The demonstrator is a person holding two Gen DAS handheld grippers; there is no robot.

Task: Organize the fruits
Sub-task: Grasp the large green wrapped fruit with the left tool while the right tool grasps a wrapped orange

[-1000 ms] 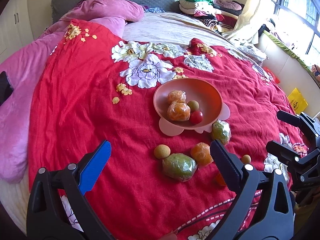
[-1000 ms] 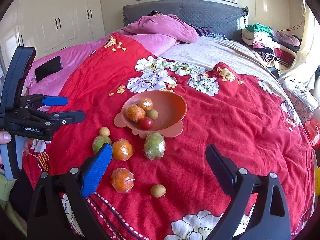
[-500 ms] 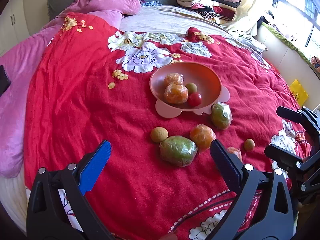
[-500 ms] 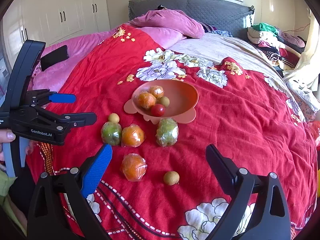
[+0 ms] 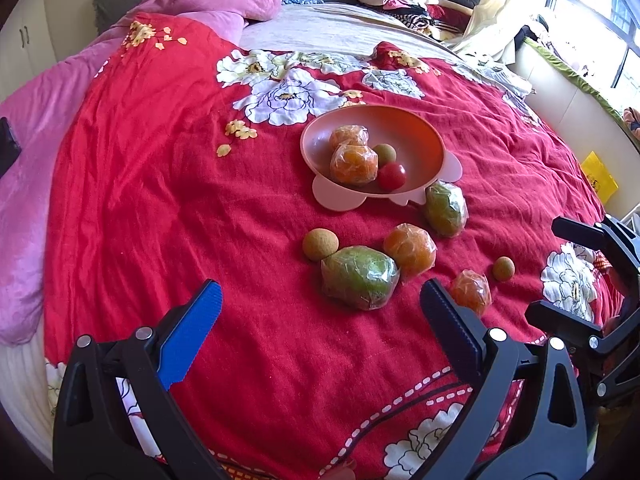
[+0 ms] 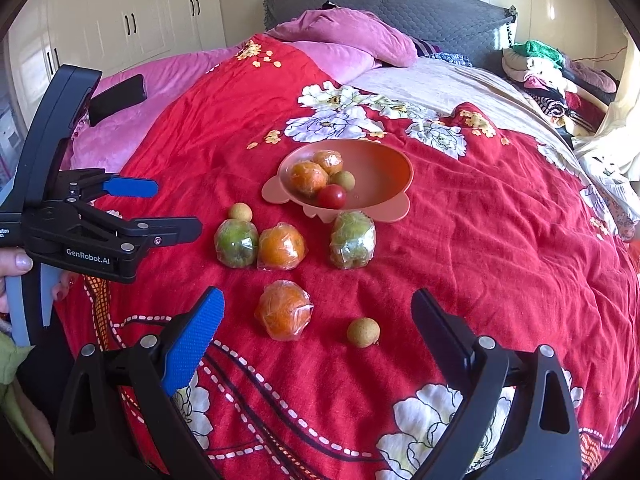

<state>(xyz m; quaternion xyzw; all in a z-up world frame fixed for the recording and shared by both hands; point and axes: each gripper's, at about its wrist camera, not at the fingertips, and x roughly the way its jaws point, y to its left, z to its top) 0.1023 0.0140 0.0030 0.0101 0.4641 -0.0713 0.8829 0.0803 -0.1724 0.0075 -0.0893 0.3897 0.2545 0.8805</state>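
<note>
A pink bowl [image 5: 424,136] [image 6: 388,164] on the red bedspread holds two wrapped oranges, a small green fruit and a red tomato [image 5: 392,176]. In front of it lie loose fruits: a wrapped green fruit [image 5: 358,278] [image 6: 236,242], wrapped oranges [image 5: 410,250] [image 6: 282,248] [image 6: 284,314], another wrapped green fruit [image 6: 352,240] and brown longans [image 5: 320,245] [image 6: 363,332]. My left gripper [image 5: 320,304] is open, close before the near green fruit. My right gripper [image 6: 316,316] is open, with an orange and a longan just ahead between its fingers.
Pink pillows [image 6: 352,36] and a grey headboard [image 6: 384,4] lie at the bed's far end. Folded clothes [image 6: 552,68] are piled at the far right. White wardrobes [image 6: 132,16] stand to the left. A hand [image 6: 16,264] holds the left gripper.
Both grippers have moved forward and lower toward the loose fruits, which now appear larger and nearer. Neither has touched any fruit; both stay open.
</note>
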